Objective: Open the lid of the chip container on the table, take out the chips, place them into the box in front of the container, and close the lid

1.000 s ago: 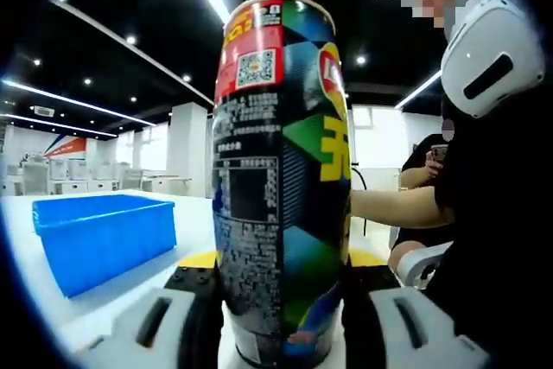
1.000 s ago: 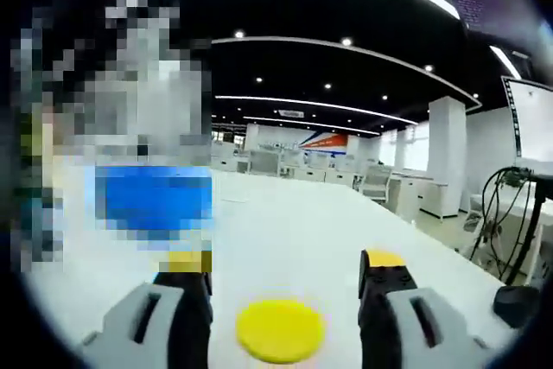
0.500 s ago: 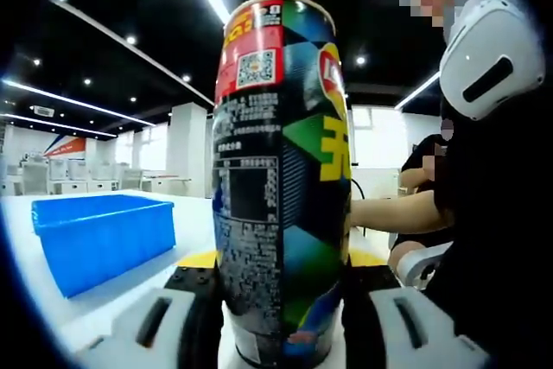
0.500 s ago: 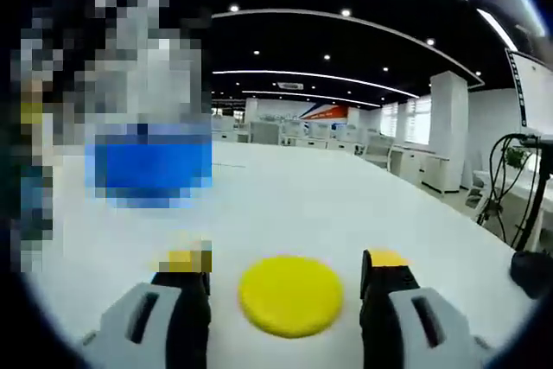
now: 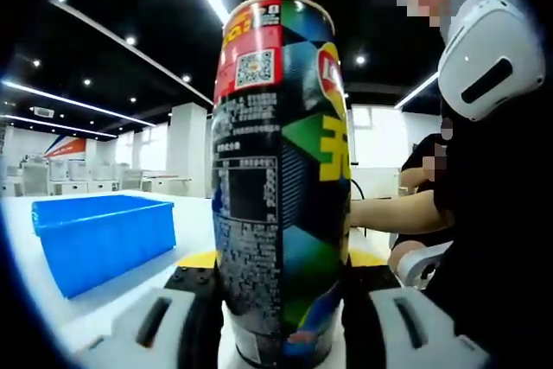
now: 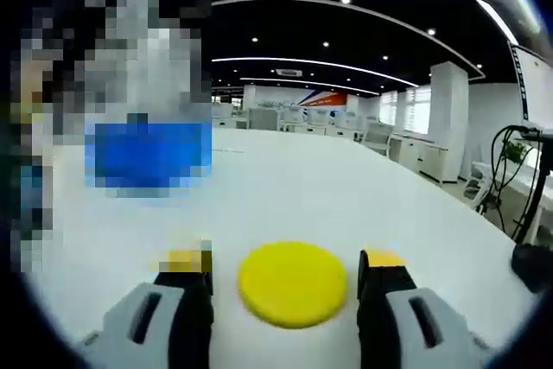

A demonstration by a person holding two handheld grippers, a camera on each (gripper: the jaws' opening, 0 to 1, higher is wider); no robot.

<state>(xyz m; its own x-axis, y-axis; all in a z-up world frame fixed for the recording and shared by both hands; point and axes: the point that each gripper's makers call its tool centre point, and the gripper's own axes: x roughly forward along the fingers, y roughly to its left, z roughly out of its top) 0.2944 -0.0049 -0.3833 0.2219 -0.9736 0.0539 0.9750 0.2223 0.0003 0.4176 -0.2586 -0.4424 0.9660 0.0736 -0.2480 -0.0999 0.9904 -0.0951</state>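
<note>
A tall chip can (image 5: 281,179), black with a red band and coloured triangles, stands upright on the white table (image 5: 194,222). My left gripper (image 5: 281,283) is shut on its lower part, one jaw on each side. A blue box (image 5: 104,239) sits on the table left of the can. In the right gripper view a round yellow lid (image 6: 292,284) lies flat on the table (image 6: 285,196). It sits between the spread jaws of my right gripper (image 6: 285,272), which is open, with a small gap on each side.
A person in black (image 5: 484,239) stands close on the right of the can, with a white shell piece (image 5: 488,49) near the shoulder. Cables and a dark object (image 6: 529,265) sit at the table's right edge. Desks line the far room.
The right gripper's camera has moved closer to the yellow lid, which now lies further in between the jaws. The left gripper and the can have not moved.
</note>
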